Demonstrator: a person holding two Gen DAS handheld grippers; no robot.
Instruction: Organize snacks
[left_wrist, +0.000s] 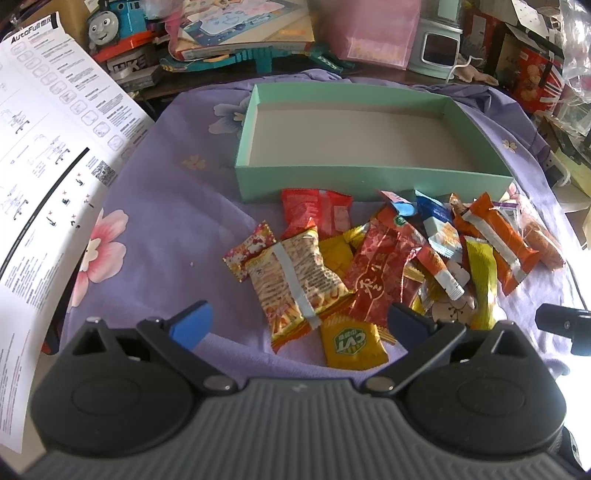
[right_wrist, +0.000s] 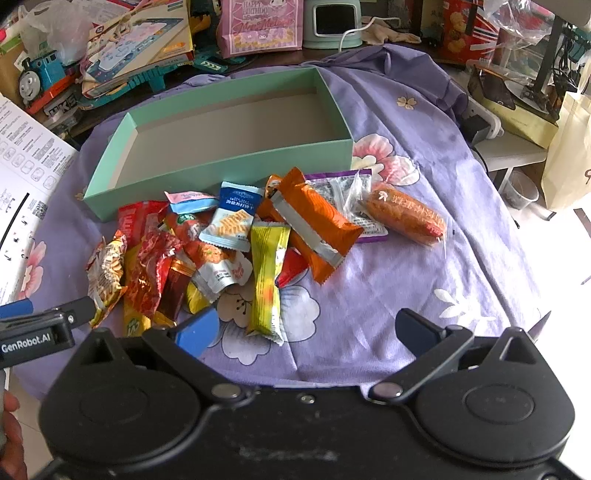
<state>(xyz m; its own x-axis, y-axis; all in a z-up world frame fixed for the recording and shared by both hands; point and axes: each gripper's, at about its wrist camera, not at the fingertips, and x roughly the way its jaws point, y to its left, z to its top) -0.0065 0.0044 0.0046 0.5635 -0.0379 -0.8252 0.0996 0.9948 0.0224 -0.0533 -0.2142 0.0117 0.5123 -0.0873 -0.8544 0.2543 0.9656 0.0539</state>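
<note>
An empty mint-green box (left_wrist: 369, 182) (right_wrist: 221, 168) sits on a purple flowered cloth. A pile of snack packets lies in front of it: a noodle snack pack (left_wrist: 295, 282), a yellow C-V-T packet (left_wrist: 351, 343), a red foil pack (left_wrist: 380, 273), an orange pack (right_wrist: 314, 221), a yellow-green bar (right_wrist: 266, 273), a sausage in clear wrap (right_wrist: 404, 214). My left gripper (left_wrist: 299, 325) is open and empty, just above the near edge of the pile. My right gripper (right_wrist: 306, 332) is open and empty, in front of the pile's right side. The left gripper shows in the right wrist view (right_wrist: 44, 325).
A white instruction sheet (left_wrist: 48, 147) lies at the left. Behind the box stand a toy train (left_wrist: 110, 22), game boxes (right_wrist: 136, 48), a pink bag (right_wrist: 258, 26) and a small appliance (right_wrist: 332, 22). Cluttered shelves and a paper bag (right_wrist: 569, 155) are at the right.
</note>
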